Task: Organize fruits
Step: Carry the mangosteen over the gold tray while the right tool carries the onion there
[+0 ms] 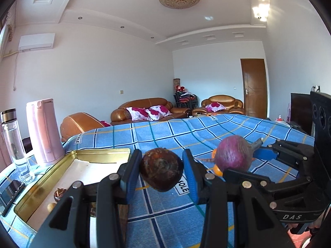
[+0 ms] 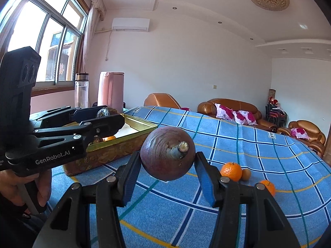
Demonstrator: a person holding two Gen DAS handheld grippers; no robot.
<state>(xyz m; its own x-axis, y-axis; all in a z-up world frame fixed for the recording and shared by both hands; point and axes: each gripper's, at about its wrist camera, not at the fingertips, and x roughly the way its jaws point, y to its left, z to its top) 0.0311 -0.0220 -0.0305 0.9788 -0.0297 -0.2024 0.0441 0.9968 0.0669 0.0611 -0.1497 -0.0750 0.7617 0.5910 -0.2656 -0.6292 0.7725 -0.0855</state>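
My left gripper point(image 1: 162, 165) is shut on a round brown fruit point(image 1: 162, 169), held just right of the gold tin tray point(image 1: 103, 152). In the right wrist view the left gripper point(image 2: 102, 114) holds that brown fruit point(image 2: 103, 112) over the tray point(image 2: 115, 150). My right gripper point(image 2: 167, 161) is shut on a purple fruit with a short stem point(image 2: 167, 154), above the blue checked cloth. From the left wrist view the right gripper point(image 1: 238, 161) and its purple fruit point(image 1: 233, 154) are close on the right. Two oranges point(image 2: 231, 171) point(image 2: 269, 187) and a small brown fruit point(image 2: 246, 174) lie on the cloth.
A pink kettle point(image 1: 44, 132), a glass bottle point(image 1: 14, 142) and a phone point(image 1: 10, 192) stand left of the tray. Small fruits point(image 1: 60, 193) lie inside the tray. A person's hand point(image 2: 43, 188) grips the left handle. Brown sofas stand beyond the table.
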